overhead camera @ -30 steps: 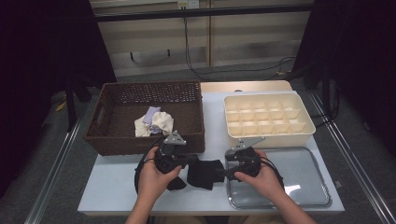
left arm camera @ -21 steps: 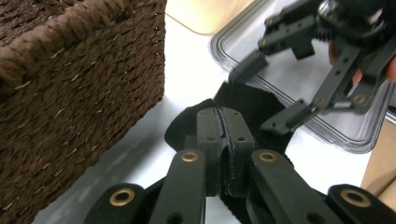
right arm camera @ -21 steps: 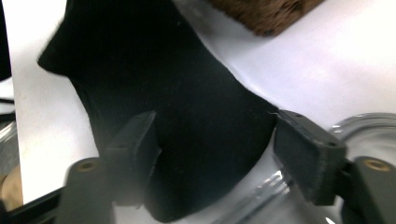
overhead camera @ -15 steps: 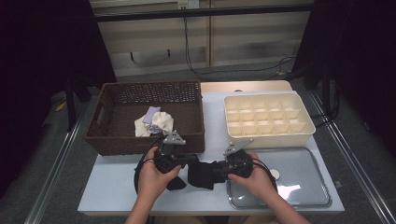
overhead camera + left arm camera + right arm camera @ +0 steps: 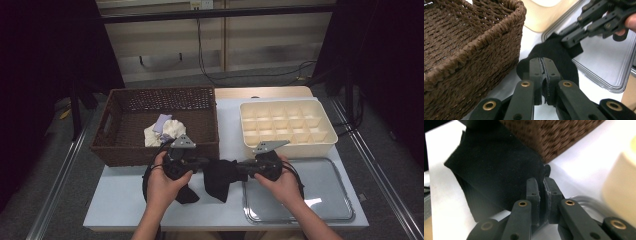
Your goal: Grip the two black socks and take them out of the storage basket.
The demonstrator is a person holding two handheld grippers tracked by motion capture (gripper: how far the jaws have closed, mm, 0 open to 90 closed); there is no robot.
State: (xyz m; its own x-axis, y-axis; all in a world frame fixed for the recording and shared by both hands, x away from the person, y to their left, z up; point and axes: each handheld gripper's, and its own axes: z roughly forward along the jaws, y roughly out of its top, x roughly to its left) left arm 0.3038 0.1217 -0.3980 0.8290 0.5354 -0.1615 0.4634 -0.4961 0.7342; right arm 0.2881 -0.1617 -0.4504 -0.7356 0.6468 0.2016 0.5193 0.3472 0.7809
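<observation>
Black cloth [image 5: 556, 56] pinched between both grippers, beside wicker basket [image 5: 469, 45].

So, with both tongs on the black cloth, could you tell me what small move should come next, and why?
Probably lift it a little. The left tongs are shut on the black cloth, the right tongs have just been closing on its other edge, and it sags onto the table between them.

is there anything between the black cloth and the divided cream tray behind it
Nothing visible blocks that path. The black cloth hangs between the left gripper and the right gripper, both shut on it. The cream compartment tray sits just beyond on bare white table; the brown wicker basket stands off to the left.
</observation>
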